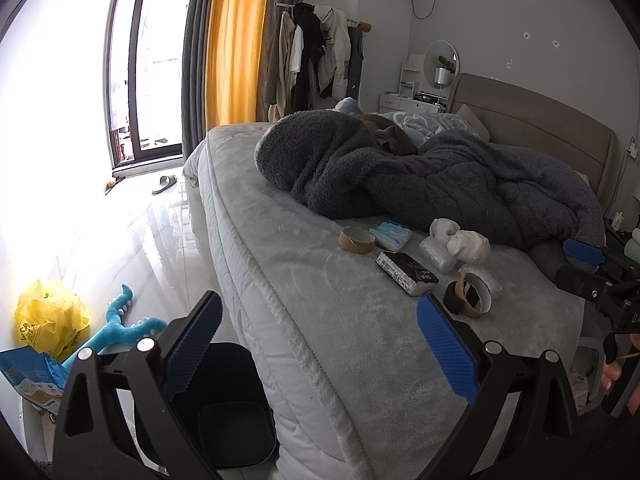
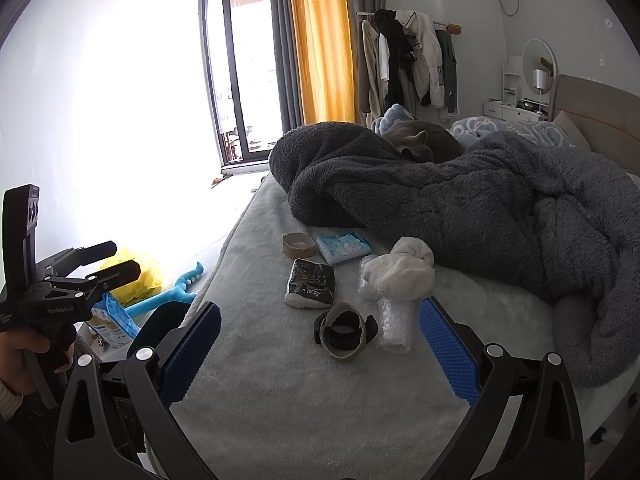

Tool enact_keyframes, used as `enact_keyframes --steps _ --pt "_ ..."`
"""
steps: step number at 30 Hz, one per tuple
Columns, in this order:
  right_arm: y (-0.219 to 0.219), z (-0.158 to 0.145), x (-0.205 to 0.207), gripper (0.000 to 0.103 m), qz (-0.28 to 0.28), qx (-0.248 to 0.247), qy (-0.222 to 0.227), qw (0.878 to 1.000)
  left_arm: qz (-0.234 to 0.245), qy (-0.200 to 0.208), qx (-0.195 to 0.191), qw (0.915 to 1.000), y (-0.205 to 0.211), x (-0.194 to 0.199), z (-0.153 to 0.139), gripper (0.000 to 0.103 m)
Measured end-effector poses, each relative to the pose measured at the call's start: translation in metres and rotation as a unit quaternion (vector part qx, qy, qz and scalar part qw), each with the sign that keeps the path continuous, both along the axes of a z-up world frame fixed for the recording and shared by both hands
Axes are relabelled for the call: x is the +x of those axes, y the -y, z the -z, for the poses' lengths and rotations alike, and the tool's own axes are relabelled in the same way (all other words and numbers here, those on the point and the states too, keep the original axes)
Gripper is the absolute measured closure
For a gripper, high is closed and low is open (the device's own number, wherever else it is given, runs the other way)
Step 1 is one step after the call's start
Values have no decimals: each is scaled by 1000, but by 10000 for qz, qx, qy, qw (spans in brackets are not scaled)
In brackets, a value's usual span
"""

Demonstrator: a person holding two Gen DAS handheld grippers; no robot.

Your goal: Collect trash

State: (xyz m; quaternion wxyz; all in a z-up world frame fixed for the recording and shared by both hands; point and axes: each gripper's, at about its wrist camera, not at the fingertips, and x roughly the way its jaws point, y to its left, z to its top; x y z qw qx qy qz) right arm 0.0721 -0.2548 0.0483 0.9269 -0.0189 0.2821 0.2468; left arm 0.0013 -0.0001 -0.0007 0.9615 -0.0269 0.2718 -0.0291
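Poised before the first pick, both grippers [image 1: 318,344] [image 2: 320,346] spread empty; next, closing on the nearest tape roll [image 2: 344,336].

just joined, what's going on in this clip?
A person holds two grippers at the foot of a bed, both open and empty. The left gripper hangs over the bed's edge above a dark plastic bin. The right gripper faces untouched trash on the grey bedcover: cardboard tape rolls, a black tissue pack, bubble wrap.
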Motion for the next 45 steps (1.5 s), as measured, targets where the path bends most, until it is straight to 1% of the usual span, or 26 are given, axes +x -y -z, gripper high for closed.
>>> enact_keyframes --steps 5,8,13,15,19,22,25,31,41,45 --pt "1 8 2 3 57 80 18 10000 -25 -79 -12 10000 2 0 11 4" --pt "3 13 -2 3 99 139 57 9998 -46 -50 -13 10000 1 -3 16 4" --pt "6 21 -15 3 166 125 107 9997 -14 -90 118 9999 -3 -11 25 4" --pt "9 22 -19 3 223 190 61 9996 -15 -111 123 9999 -6 -11 26 4" --pt "13 27 -28 3 269 217 -158 9993 -21 -96 298 9995 -7 -13 30 4" --pt "21 25 -32 3 409 262 -157 9987 18 -93 367 9993 -7 -12 32 4" --pt "30 25 -33 3 562 375 -184 9975 64 -88 304 9995 -8 -11 31 4" --pt "40 28 -31 3 710 476 -264 9960 264 -62 431 9987 2 -12 30 4" --pt "38 28 -31 3 688 448 -281 9962 195 -197 305 9991 -1 -5 33 4" --pt "31 30 -27 3 670 337 -318 9967 230 -337 242 9989 0 1 38 4"
